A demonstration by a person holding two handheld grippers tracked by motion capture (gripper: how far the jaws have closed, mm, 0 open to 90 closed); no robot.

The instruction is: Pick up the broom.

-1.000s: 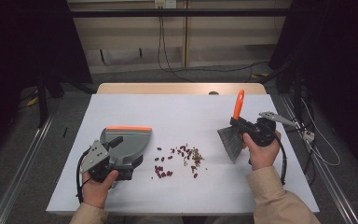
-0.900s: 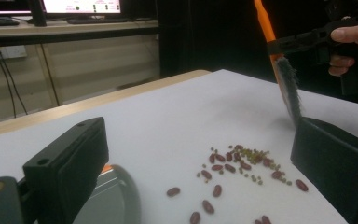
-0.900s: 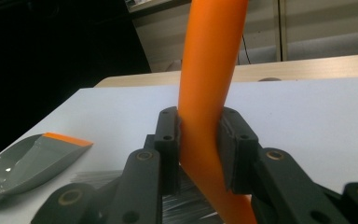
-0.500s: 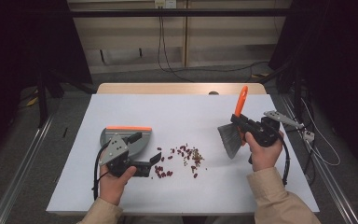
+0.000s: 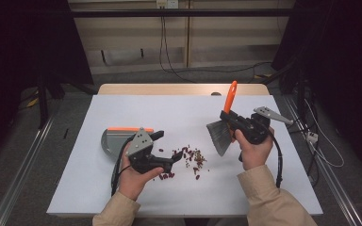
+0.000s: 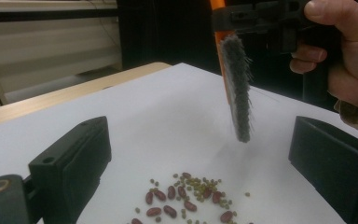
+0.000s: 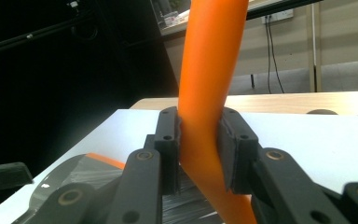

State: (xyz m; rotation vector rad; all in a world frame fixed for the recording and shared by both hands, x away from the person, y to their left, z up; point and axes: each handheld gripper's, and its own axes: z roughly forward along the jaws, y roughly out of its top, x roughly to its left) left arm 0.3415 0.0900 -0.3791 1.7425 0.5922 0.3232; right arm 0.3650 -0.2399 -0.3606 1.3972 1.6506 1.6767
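Beans (image 5: 188, 157) lie scattered mid-counter (image 5: 179, 113), red ones and small green ones mixed, in a loose patch. Left gripper (image 5: 169, 162) sits low just left of the beans, jaws wide apart and empty; in the left gripper view the beans (image 6: 184, 196) show on the white surface between and just ahead of the two black jaws. Dustpan (image 5: 115, 141), grey with an orange edge, rests flat on the counter left of the beans, behind the left gripper, apart from the patch. Right gripper (image 5: 228, 117) is held right of the beans, above the counter, jaws clamped on the brush (image 5: 221, 134) by its orange handle (image 7: 205, 93); the handle stands up between both pads, touching each. Bristles hang down and tilt toward the beans, clear of the counter, near the patch's right edge but not touching it.
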